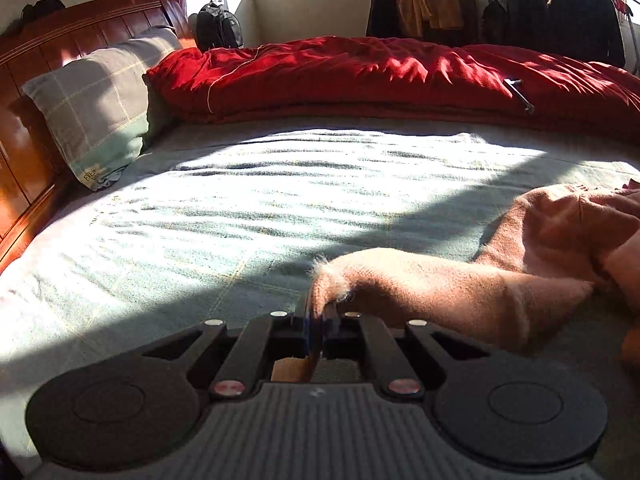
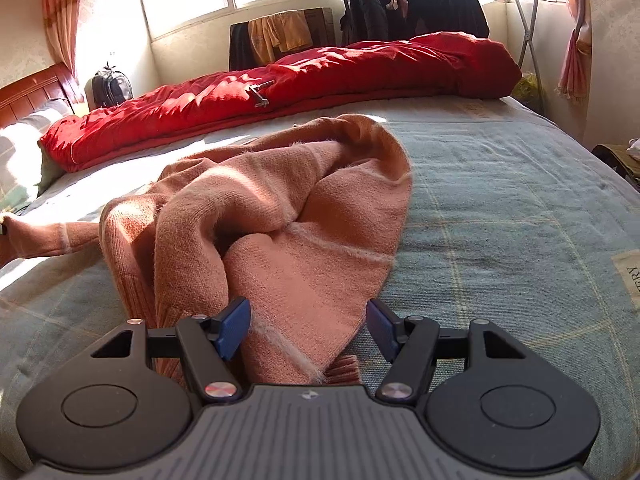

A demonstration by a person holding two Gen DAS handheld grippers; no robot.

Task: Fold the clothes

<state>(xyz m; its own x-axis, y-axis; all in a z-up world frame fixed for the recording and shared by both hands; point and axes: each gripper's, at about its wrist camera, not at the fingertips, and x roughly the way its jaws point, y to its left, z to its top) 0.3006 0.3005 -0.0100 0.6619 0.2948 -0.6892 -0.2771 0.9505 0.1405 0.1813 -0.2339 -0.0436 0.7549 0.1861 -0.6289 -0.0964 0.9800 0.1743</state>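
Sweater (image 2: 256,216) lies crumpled mid-bed on the pale sheet (image 2: 500,208), near the red duvet (image 2: 320,80) along the far edge. Left tongs (image 1: 320,316) clench a sleeve end; right tongs (image 2: 308,328) gape apart, straddling the hem.

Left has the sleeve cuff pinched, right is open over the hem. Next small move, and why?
Probably close the right gripper on the sweater hem: its jaws are open with the hem lying between them, while the left gripper already pinches the sleeve. Both ends held would allow spreading it flat.
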